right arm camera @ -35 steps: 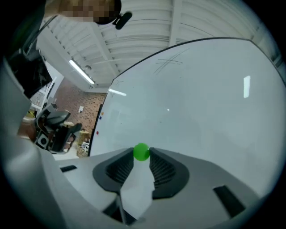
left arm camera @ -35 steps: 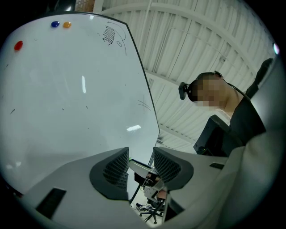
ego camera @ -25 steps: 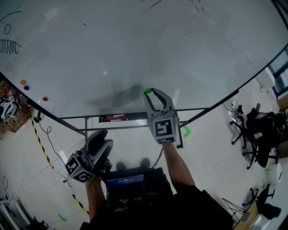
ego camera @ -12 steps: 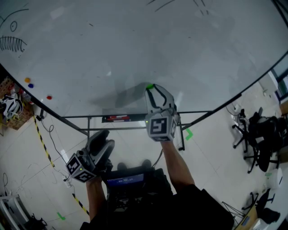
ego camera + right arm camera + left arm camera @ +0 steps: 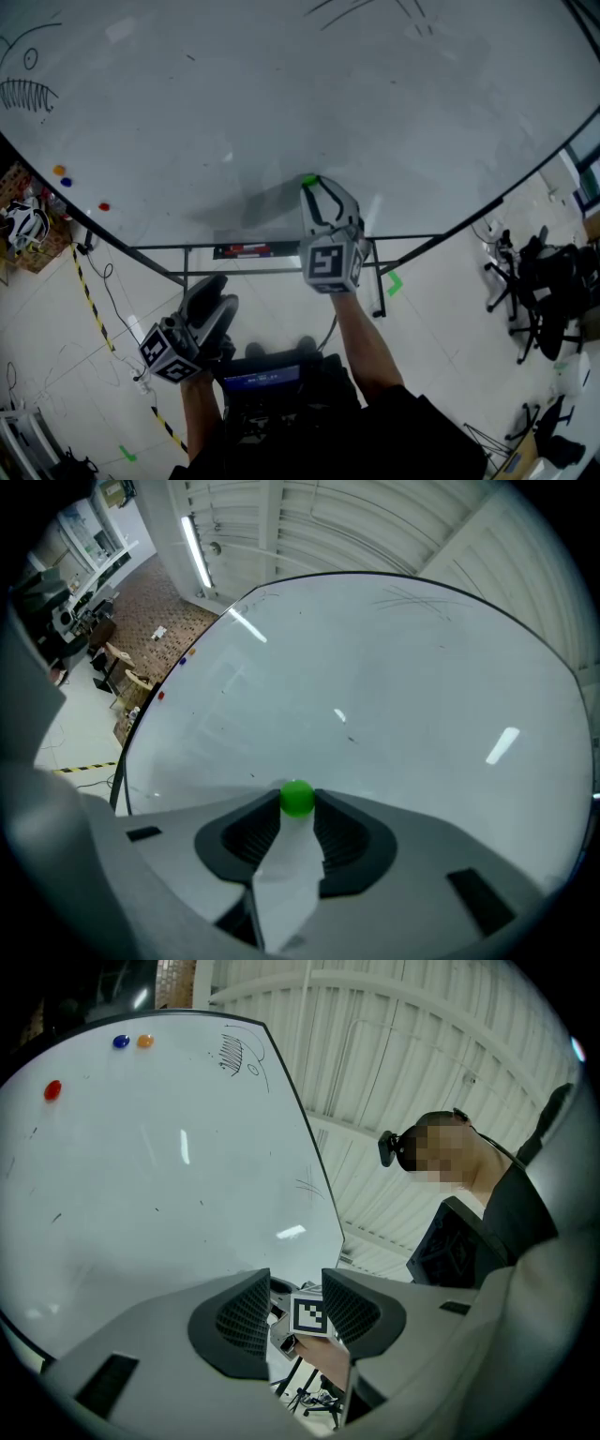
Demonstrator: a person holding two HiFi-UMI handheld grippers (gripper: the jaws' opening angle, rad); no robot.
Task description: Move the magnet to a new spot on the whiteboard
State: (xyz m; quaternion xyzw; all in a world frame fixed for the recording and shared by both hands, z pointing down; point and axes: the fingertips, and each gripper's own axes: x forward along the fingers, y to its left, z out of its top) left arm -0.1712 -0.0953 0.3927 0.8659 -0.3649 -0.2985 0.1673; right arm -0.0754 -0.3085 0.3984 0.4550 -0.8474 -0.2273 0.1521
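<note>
A small green magnet [image 5: 298, 798] sits pinched between the tips of my right gripper [image 5: 298, 803], which is shut on it. In the head view the same green magnet [image 5: 308, 180] shows at the tip of the right gripper [image 5: 312, 186], close against the lower part of the whiteboard [image 5: 281, 103]. My left gripper [image 5: 212, 292] hangs low at the left, away from the board, its jaws open with nothing between them [image 5: 295, 1307]. Red, blue and orange magnets [image 5: 52, 1089] stick on the board's far side.
A marker tray [image 5: 253, 249] and the board's metal frame run below the board. Pen scribbles [image 5: 28, 89] mark the board's upper left. Office chairs [image 5: 534, 281] stand at the right, yellow-black floor tape [image 5: 89, 300] and clutter at the left.
The right gripper with the green magnet has shifted slightly up and right against the board over the last second. The left gripper has stayed where it was.
</note>
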